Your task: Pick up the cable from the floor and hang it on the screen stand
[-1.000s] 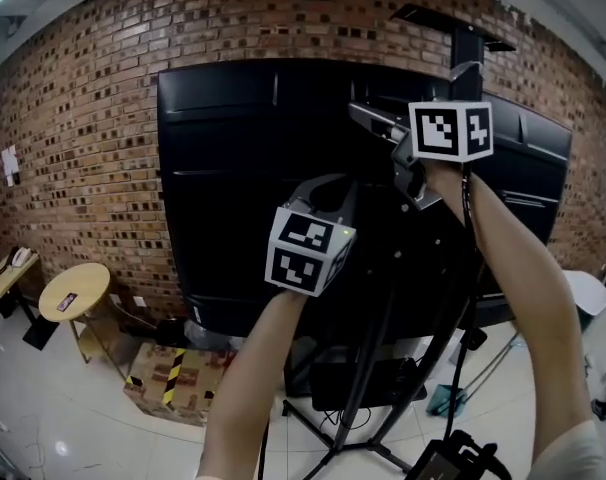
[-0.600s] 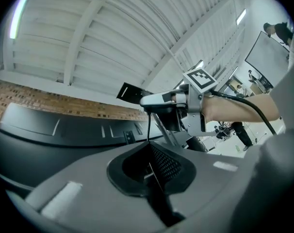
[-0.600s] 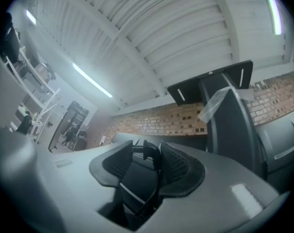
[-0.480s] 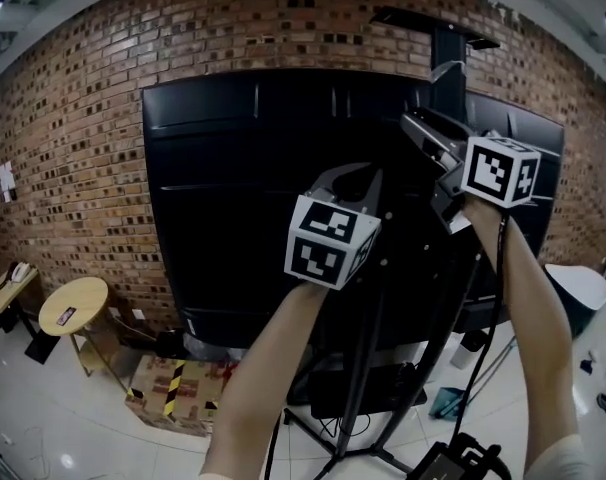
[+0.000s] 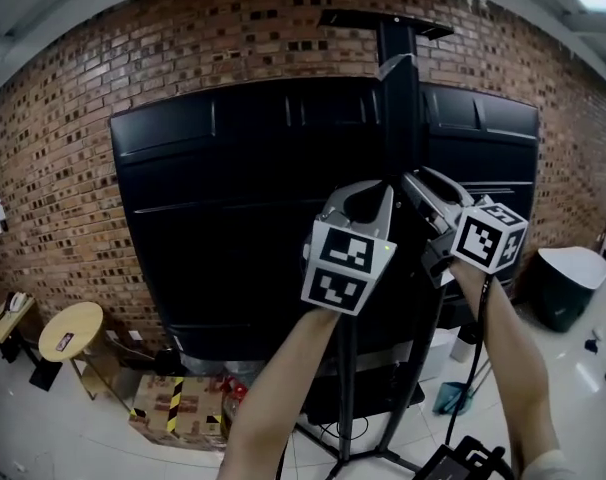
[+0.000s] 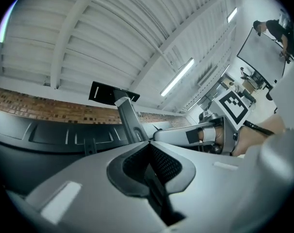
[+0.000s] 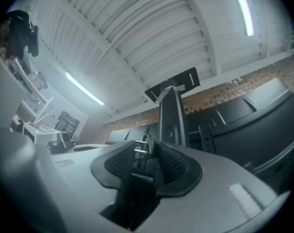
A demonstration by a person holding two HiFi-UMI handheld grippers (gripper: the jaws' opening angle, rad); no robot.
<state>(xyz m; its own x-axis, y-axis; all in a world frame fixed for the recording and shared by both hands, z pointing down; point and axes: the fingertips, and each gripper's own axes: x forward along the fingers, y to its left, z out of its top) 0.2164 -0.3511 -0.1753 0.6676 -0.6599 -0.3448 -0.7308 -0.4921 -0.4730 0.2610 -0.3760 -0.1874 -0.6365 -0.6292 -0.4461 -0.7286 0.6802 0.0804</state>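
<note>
both near screen stand (image 5: 398, 98): left gripper (image 6: 148, 143) fingers together, right gripper (image 7: 145, 143) fingers closing on cable plug (image 7: 143, 157)

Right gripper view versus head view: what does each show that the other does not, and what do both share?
Only the right gripper view: a black plug with metal prongs between the closing jaws of the right gripper. Only the head view: a round wooden stool and a tape-striped cardboard box on the white tiled floor. Both: the red brick wall, the large black screen, the dark upright stand post.
</note>
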